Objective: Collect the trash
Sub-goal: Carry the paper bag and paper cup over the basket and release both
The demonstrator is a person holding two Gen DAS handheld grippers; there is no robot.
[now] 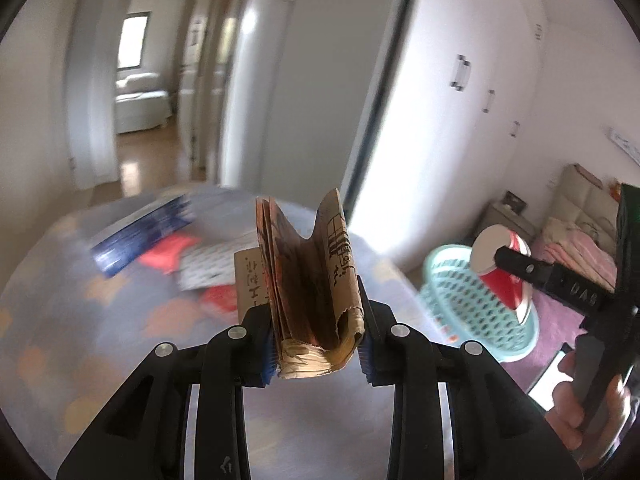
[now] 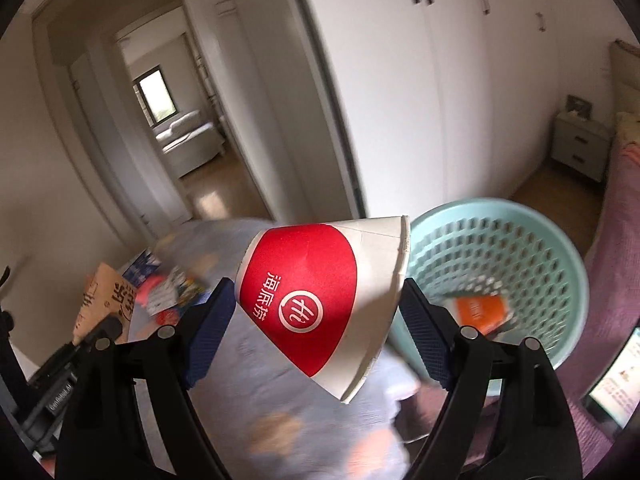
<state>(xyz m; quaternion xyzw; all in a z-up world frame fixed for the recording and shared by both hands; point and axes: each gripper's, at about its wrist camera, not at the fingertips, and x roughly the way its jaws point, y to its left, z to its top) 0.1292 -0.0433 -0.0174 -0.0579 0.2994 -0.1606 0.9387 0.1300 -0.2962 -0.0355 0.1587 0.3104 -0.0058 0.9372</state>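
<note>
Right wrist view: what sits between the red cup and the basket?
Only the right gripper's blue fingertip, at the red cup's rim. The teal basket lies directly behind. Right wrist view shows this.

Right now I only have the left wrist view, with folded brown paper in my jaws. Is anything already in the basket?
Observer: Yes. The right wrist view looks into the teal basket, and an orange packet lies at its bottom.
Operator: Is there print on the cup in my right gripper?
Observer: The paper cup has a red panel with white characters and a round logo.
Operator: Is the right gripper squeezing it?
Observer: The right gripper holds the cup sideways between its pads, rim toward the basket.
</note>
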